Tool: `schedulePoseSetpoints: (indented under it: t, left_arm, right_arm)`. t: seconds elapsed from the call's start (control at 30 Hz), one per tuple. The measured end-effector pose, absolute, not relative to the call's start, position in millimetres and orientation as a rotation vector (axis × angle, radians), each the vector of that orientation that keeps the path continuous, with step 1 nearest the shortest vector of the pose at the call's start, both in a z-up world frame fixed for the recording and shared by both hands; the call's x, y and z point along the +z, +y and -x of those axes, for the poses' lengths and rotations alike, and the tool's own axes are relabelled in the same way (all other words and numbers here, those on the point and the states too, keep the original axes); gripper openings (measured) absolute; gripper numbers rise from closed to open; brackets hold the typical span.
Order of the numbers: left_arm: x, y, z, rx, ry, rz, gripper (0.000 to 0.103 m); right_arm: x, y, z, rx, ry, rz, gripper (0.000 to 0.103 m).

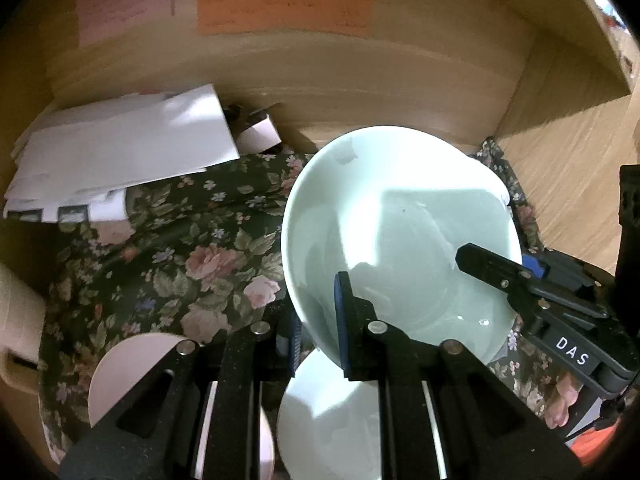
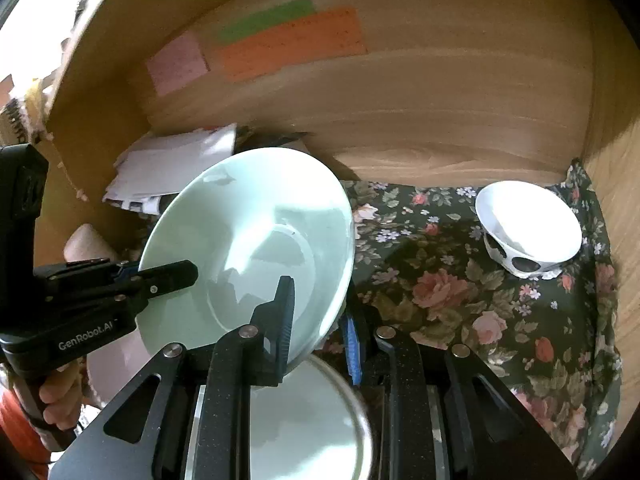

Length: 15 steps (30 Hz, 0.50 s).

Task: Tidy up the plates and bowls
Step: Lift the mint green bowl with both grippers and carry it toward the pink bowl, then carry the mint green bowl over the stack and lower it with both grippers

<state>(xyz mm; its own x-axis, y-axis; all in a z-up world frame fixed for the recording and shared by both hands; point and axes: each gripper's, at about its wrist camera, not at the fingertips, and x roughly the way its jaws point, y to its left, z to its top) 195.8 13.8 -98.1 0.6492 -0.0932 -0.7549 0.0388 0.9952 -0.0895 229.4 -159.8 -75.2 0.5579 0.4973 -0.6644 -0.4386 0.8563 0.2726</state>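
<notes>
A pale green bowl (image 1: pixel 400 220) (image 2: pixel 248 208) hangs tilted above the floral cloth (image 1: pixel 180 264) (image 2: pixel 460 280), held by its rim from two sides. My left gripper (image 1: pixel 320 328) is shut on the near-left rim, one finger inside the bowl and one outside. My right gripper (image 2: pixel 318 328) is shut on the opposite rim in the same way. Each gripper shows in the other's view: the right gripper (image 1: pixel 516 270) at the bowl's right edge, the left gripper (image 2: pixel 160 276) at its left edge. Below the bowl lies a white plate (image 1: pixel 328 412) (image 2: pixel 304 412).
A pink plate (image 1: pixel 128 372) lies on the cloth at the near left. A white bowl with black spots (image 2: pixel 528 228) stands at the far right corner. Loose white papers (image 1: pixel 120 152) are piled at the back left. Wooden walls with coloured notes (image 1: pixel 280 8) close the back and sides.
</notes>
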Motion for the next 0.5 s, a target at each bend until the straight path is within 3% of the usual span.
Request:
schedulePoseSetpoints:
  t: [0.5]
  left_arm:
    - [-91.6, 61.7, -125.5, -0.002, 0.794, 0.127, 0.015]
  right_arm:
    - [-72.7, -116.4, -185.3, 0.638, 0.772, -0.043, 0.021]
